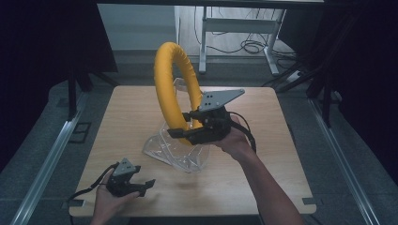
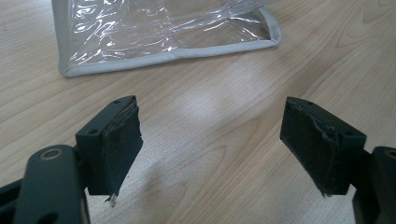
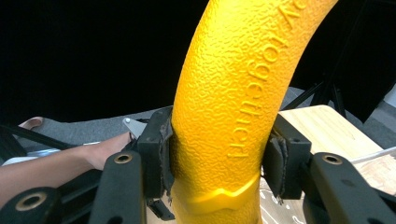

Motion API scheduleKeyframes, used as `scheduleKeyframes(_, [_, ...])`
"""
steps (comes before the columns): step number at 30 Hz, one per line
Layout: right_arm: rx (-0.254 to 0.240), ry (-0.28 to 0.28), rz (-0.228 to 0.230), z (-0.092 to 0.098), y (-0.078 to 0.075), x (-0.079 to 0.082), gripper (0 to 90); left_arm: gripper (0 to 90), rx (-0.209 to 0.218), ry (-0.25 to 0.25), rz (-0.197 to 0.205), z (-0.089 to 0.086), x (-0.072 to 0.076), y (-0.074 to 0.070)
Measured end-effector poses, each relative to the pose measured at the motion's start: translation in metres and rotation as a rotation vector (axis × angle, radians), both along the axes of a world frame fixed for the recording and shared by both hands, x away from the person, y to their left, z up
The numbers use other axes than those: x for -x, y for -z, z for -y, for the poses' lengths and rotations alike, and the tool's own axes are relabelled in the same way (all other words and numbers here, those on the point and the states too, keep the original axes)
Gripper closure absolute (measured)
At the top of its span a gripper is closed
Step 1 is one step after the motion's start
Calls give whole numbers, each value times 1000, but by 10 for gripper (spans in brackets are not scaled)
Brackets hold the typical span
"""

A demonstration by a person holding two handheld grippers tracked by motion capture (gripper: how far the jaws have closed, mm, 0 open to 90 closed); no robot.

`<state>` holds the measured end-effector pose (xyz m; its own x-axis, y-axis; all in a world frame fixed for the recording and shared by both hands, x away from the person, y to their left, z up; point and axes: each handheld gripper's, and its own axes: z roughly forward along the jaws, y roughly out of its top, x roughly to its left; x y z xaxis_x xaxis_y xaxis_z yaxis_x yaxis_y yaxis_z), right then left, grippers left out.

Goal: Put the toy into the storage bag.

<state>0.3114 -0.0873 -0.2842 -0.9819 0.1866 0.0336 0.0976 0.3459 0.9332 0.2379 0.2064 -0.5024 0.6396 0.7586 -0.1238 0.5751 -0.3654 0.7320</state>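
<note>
Right gripper (image 1: 180,124): your jaws pinch the yellow foam ring (image 1: 174,84), upright at frame centre.
Left gripper (image 1: 143,185): your jaws spread, lower left, near the clear plastic bag (image 1: 180,152).

A light wooden surface (image 1: 141,108) with a visible grain carries the things. A clear plastic bag (image 1: 180,152) with a pale grey edge lies crumpled on it near the middle, its wall folded and glinting under the light.

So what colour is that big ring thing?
The ring is bright yellow-orange with a bumpy skin and raised letters, clearest in the right gripper view.
</note>
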Motion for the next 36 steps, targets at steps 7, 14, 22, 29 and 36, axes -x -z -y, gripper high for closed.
scheduleKeyframes(7, [2,-14,-17,-5,6,-1,502,203,-1,-2,5,0,0,0])
scheduleKeyframes(14, [7,-17,-27,-6,14,-3,502,203,-1,-2,4,0,0,0])
scheduleKeyframes(22, [15,-18,-55,-7,25,-6,502,203,-4,0,2,0,0,0])
scheduleKeyframes(29, [17,-21,-74,-7,33,-8,502,203,-5,0,1,0,0,1])
scheduleKeyframes(36, [25,-18,-88,-6,42,-10,501,204,-6,0,2,1,0,1])
